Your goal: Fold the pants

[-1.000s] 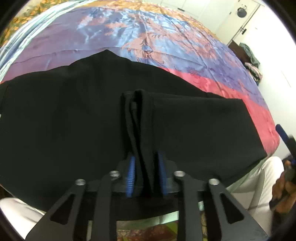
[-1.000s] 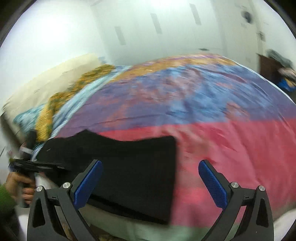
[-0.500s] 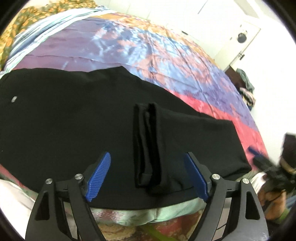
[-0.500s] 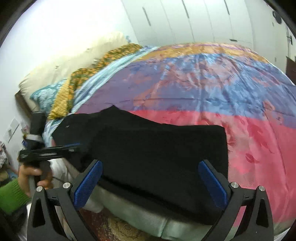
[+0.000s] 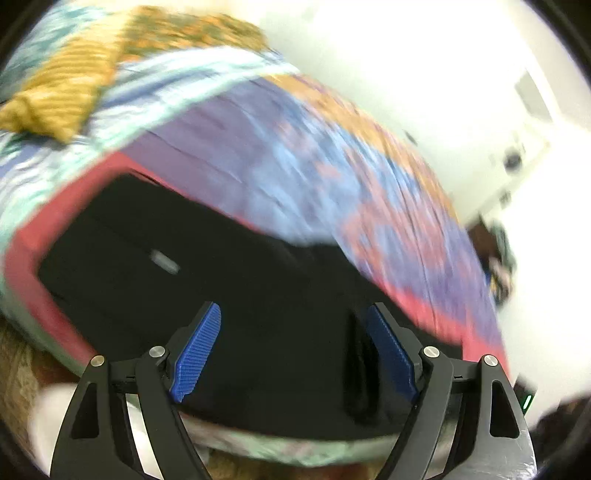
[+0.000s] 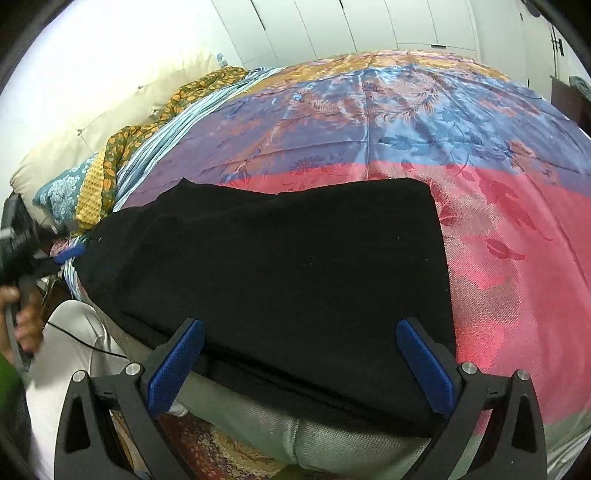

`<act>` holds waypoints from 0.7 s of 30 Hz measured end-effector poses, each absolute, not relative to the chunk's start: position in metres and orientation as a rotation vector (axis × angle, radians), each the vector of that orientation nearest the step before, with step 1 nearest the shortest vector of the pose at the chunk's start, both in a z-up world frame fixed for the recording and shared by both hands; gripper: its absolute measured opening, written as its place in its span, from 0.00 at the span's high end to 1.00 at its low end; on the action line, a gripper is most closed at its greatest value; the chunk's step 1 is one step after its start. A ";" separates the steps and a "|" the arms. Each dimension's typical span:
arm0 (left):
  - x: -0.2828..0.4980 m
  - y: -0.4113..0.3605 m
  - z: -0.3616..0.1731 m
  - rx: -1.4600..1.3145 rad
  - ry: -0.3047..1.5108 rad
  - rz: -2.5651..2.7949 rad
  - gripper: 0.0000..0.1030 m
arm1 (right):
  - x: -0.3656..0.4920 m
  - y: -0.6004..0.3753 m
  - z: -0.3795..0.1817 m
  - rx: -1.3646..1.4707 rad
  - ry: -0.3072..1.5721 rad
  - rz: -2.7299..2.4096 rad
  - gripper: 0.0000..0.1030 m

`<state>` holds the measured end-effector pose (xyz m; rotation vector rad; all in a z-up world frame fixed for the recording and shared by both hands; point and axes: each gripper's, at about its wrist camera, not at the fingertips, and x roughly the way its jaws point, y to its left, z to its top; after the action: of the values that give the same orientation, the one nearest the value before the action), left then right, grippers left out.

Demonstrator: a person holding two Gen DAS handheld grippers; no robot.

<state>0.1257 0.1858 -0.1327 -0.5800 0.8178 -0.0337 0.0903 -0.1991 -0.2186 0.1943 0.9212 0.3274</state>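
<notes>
Black pants (image 6: 280, 266) lie flat along the near edge of a bed, their right end square on the pink band of the bedspread (image 6: 517, 236). In the blurred left wrist view the pants (image 5: 240, 295) show a small button and a raised fold of cloth near the right finger. My left gripper (image 5: 295, 354) is open and empty over the pants' near edge. My right gripper (image 6: 299, 365) is open and empty, its blue pads straddling the near edge of the pants. The left gripper also shows at the far left of the right wrist view (image 6: 22, 240).
The bed carries a shiny bedspread in pink, purple, blue and orange bands. Pillows (image 6: 85, 177) lie at the left end. White wardrobe doors (image 6: 369, 26) stand behind the bed. A patterned rug (image 6: 229, 454) lies on the floor below.
My left gripper let go of the bunched fold, opened and swung left toward the waist end. My right gripper moved in closer over the pants' right end.
</notes>
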 end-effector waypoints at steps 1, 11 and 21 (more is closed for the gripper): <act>0.127 0.210 -0.130 -0.615 0.812 0.003 0.16 | 0.090 -0.200 -0.219 0.199 0.921 0.328 0.00; 0.168 0.330 -0.206 -0.671 1.075 0.254 0.16 | 0.091 -0.199 -0.219 0.184 0.923 0.319 0.00; 0.192 0.321 -0.239 -0.672 1.098 0.193 0.03 | 0.092 -0.198 -0.222 0.165 0.923 0.316 0.00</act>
<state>0.1917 0.3214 -0.2391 -0.6719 1.0975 0.1933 0.0916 -0.1979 -0.2216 0.1651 0.9235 0.3159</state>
